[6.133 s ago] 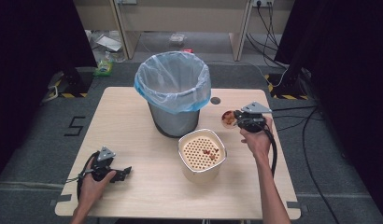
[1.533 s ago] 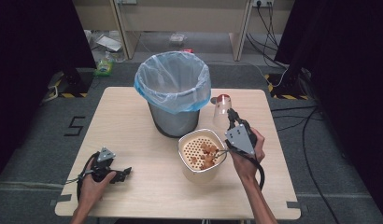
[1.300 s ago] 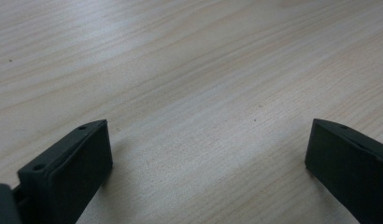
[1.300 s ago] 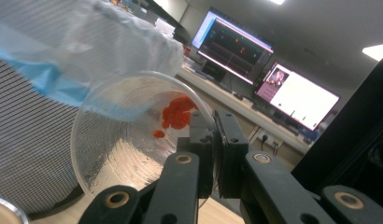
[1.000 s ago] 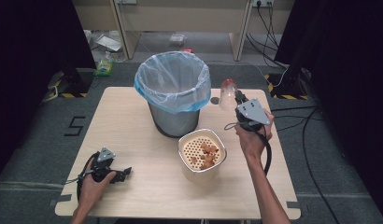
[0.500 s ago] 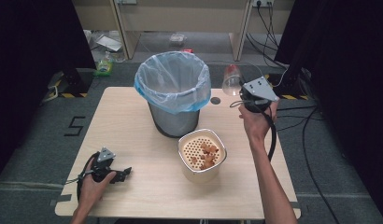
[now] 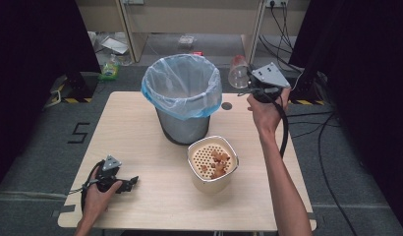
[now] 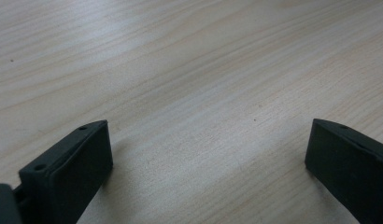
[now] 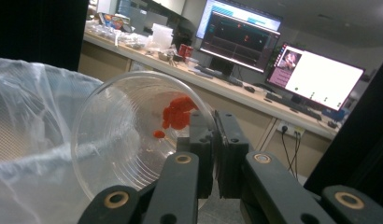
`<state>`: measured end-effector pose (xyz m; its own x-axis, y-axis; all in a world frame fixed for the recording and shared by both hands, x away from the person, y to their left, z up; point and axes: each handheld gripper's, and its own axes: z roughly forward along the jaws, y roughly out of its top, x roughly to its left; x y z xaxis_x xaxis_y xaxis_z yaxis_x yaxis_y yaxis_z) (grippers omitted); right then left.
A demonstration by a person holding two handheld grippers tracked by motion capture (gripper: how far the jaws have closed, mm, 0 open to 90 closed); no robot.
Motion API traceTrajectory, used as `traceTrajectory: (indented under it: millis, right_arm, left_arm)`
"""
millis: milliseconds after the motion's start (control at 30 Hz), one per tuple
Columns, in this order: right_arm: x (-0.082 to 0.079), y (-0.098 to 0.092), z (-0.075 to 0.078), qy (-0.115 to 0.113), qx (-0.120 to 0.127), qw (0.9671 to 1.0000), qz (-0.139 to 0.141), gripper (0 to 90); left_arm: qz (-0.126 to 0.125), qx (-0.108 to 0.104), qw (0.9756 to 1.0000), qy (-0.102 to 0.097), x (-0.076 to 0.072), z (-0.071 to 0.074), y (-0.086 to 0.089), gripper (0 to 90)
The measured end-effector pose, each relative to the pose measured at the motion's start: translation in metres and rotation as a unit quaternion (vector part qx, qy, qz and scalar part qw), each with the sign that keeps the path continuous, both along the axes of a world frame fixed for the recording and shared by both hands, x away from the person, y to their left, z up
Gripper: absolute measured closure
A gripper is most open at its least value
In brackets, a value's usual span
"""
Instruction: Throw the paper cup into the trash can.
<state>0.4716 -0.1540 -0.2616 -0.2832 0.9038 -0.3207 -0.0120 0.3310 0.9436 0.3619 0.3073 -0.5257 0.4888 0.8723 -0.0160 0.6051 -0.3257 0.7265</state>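
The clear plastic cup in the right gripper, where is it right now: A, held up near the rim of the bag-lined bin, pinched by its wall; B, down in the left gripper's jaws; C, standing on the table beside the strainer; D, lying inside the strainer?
A: the right gripper is shut on the clear plastic cup, pinching its wall, tipped on its side with red residue inside, beside the bin liner, above the table.

Cup [image 7: 238,73] higher, nearer bin [image 7: 182,93].
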Motion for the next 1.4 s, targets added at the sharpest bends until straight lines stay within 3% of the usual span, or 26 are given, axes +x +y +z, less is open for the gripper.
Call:
traceTrajectory:
  millis: [167, 300, 433, 733, 833, 1000, 1100, 1400]
  right_arm:
    - [0.003, 0.028, 0.017, -0.002, -0.01, 0.9995, 0.031, 86.8]
    - [0.005, 0.046, 0.022, 0.003, -0.017, 0.9985, 0.052, 86.8]
    - [0.015, 0.075, 0.021, 0.034, -0.021, 0.9958, 0.082, 86.7]
    - [0.033, 0.111, 0.009, 0.072, -0.044, 0.9917, 0.097, 86.5]
    - [0.041, 0.123, 0.005, 0.096, -0.035, 0.9891, 0.106, 79.7]
    - [0.046, 0.129, 0.003, 0.116, -0.028, 0.9877, 0.102, 66.7]
    - [0.044, 0.126, 0.004, 0.116, -0.02, 0.9879, 0.102, 63.8]
    - [0.033, 0.078, 0.008, 0.126, 0.006, 0.989, 0.077, 49.7]
  left_arm:
    - [0.0, -0.001, 1.0, 0.0, 0.0, 0.0, 0.0, 0.0]
    - [0.0, -0.001, 1.0, 0.0, 0.0, 0.0, 0.0, 0.0]
    - [-0.001, 0.0, 1.0, 0.0, 0.0, 0.0, 0.0, 0.0]
    - [-0.002, 0.0, 1.0, 0.0, 0.0, 0.0, 0.0, 0.0]
    - [-0.002, 0.0, 1.0, 0.001, 0.0, 0.0, 0.0, 0.0]
    - [-0.002, -0.001, 1.0, 0.001, 0.0, 0.0, 0.0, 0.0]
    - [-0.002, -0.001, 1.0, 0.001, 0.0, 0.0, 0.0, 0.0]
    - [-0.002, 0.0, 1.0, 0.001, 0.0, 0.0, 0.0, 0.0]
